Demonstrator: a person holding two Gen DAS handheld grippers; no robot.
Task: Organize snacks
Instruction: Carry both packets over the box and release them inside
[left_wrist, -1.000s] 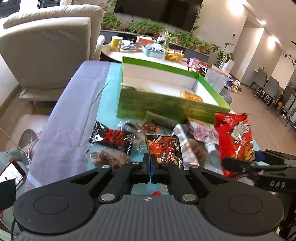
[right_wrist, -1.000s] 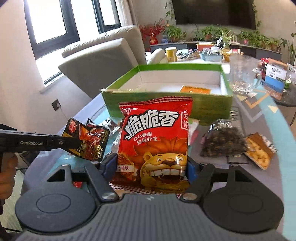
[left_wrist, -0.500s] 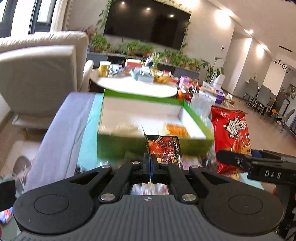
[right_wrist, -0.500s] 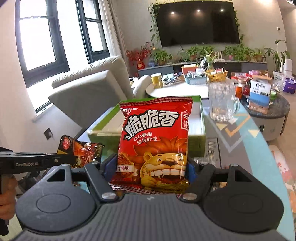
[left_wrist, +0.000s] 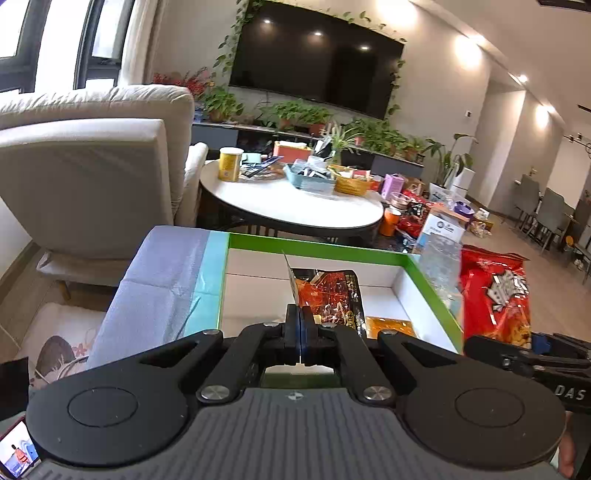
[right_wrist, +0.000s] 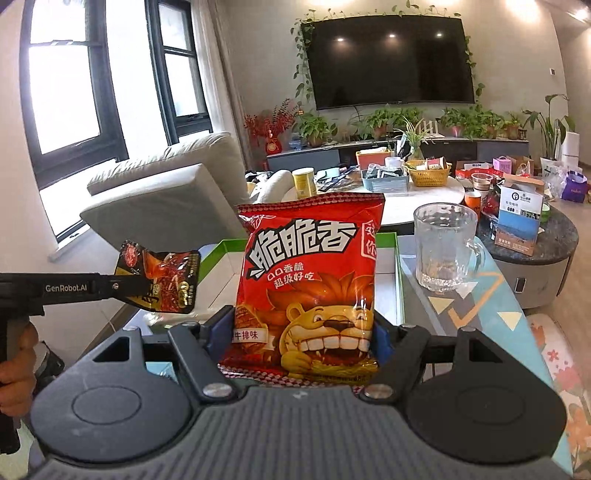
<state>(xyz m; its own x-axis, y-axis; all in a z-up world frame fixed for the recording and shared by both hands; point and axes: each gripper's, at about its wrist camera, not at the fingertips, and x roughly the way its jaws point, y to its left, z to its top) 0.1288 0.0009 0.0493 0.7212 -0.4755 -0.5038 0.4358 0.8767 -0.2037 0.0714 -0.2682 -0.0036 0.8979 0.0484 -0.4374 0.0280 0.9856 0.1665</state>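
My left gripper (left_wrist: 300, 328) is shut on the edge of a small black-and-red snack packet (left_wrist: 327, 295), held in the air over the green-rimmed box (left_wrist: 314, 248) with its white inside. An orange packet (left_wrist: 391, 326) lies on the box floor. In the right wrist view my right gripper (right_wrist: 304, 332) is shut on a big red lion snack bag (right_wrist: 308, 280), upright in front of the box (right_wrist: 396, 273). The left gripper (right_wrist: 122, 286) with the small packet (right_wrist: 162, 280) shows at the left. The red bag (left_wrist: 496, 291) also appears at the right of the left wrist view.
A glass mug (right_wrist: 445, 247) stands right of the box on the patterned table. Behind are a round white table (left_wrist: 291, 203) with a yellow can, baskets and boxes, a cream armchair (left_wrist: 92, 166) at the left, and a lavender cloth (left_wrist: 162, 280) beside the box.
Both grippers have risen and moved forward with their packets. The loose snacks on the table have dropped out of view, and the small packet now hangs over the box's inside.
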